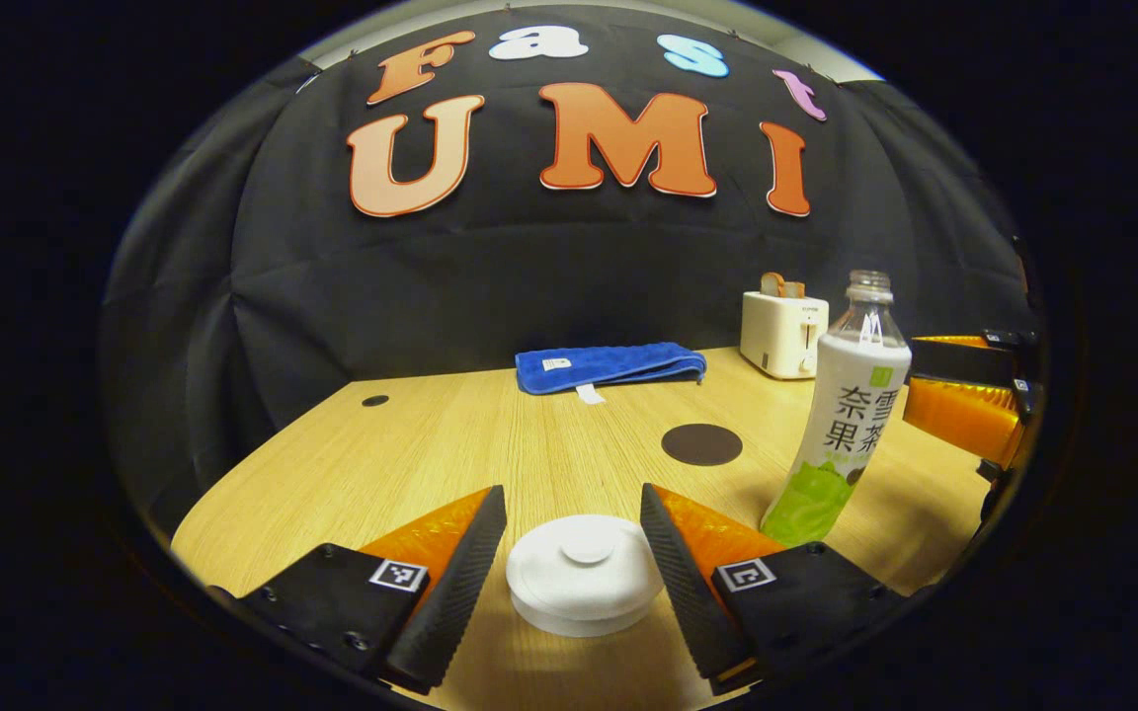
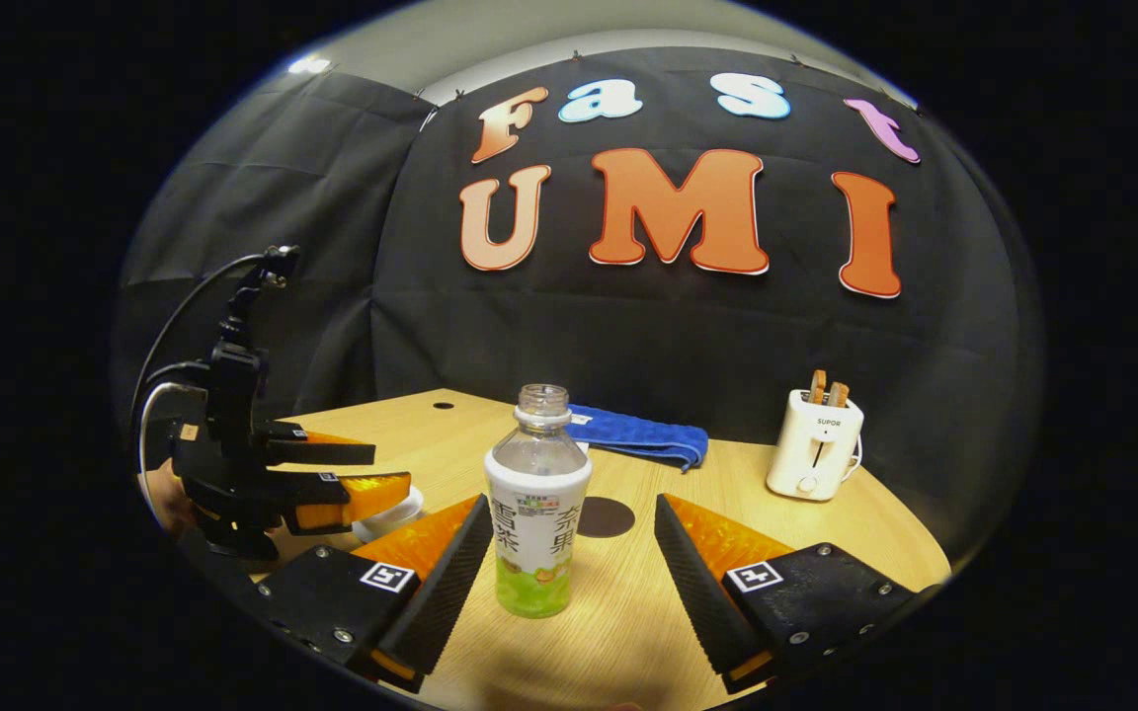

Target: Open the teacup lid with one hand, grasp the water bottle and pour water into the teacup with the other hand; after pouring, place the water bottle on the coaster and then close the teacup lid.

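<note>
Left gripper is sitting with fingers spread either side of the lid, not touching it; the lid is lying flat, knob up. Right gripper is hanging open around the bottle, fingers apart from it. Bottle is standing upright on the counter, uncapped mouth up. Coaster is lying just behind the bottle.

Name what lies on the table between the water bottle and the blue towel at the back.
The dark round coaster lies there, on the wooden table, past the water bottle and short of the blue towel. The right gripper view shows it clearly.
</note>
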`<state>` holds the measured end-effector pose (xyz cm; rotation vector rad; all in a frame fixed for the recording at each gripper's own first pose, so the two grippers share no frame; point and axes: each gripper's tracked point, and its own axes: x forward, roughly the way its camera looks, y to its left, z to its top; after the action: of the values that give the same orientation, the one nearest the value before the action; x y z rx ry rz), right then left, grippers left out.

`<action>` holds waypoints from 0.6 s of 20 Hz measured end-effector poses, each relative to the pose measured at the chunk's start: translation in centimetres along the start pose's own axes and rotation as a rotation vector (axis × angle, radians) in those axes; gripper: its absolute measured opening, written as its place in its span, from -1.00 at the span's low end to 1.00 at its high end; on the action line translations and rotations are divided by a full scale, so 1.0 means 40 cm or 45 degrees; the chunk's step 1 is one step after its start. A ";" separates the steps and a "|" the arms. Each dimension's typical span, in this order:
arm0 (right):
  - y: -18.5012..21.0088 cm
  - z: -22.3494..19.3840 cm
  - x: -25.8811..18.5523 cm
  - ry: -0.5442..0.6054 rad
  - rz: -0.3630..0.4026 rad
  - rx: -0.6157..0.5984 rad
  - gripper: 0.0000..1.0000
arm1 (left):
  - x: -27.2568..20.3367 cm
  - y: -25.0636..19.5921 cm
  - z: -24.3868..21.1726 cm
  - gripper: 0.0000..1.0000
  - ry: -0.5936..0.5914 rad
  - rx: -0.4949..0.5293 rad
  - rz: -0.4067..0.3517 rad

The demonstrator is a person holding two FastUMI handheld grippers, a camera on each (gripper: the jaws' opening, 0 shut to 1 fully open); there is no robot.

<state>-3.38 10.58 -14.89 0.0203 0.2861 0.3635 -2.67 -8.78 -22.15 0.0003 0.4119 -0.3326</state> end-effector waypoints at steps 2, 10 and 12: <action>0.002 -0.005 0.002 0.007 0.008 -0.010 0.97 | 0.008 -0.005 -0.017 0.62 0.020 0.016 -0.003; 0.005 -0.032 0.010 0.034 0.025 -0.039 0.97 | 0.026 -0.012 -0.018 -0.30 0.033 0.028 -0.009; 0.007 -0.034 0.010 0.037 0.030 -0.045 0.97 | 0.027 -0.016 -0.015 -0.31 0.025 0.031 -0.013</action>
<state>-3.49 10.95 -16.29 -0.0165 0.3085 0.3922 -2.17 -9.71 -23.09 0.0254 0.4272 -0.3479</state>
